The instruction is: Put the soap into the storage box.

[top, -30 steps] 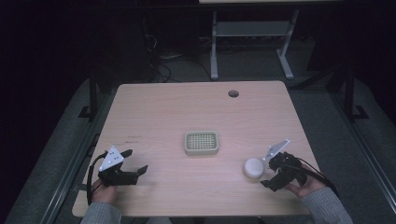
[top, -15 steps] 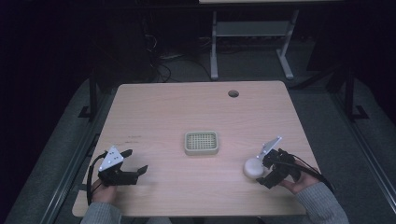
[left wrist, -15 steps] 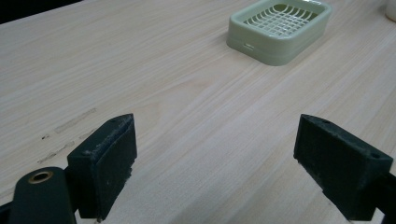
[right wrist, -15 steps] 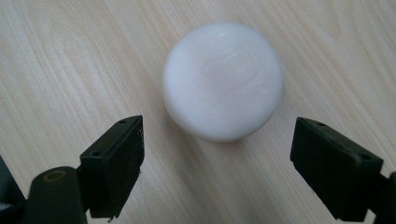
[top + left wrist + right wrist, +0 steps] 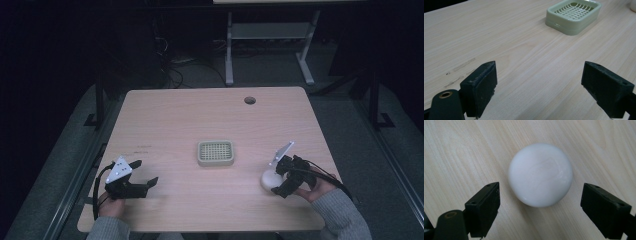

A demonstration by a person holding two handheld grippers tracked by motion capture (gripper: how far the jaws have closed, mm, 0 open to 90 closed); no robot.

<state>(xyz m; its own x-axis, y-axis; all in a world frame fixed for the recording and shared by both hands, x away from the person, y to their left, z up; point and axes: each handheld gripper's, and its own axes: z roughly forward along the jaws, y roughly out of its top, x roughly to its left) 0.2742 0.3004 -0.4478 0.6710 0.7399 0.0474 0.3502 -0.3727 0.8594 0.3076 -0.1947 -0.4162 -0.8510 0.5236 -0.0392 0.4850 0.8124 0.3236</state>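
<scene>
The pale wooden table [image 5: 165,120] is sitting in a dark room, and your right gripper [image 5: 540,202] is hanging spread wide over the round white soap [image 5: 540,174], which is lying near the table's right front, apart from the green soap dish [image 5: 215,153]. Be lowering until both pads are flanking its widest part, then squeezing gently, since it looks slippery. Your left gripper [image 5: 539,85] is resting released, grasping nothing.
</scene>
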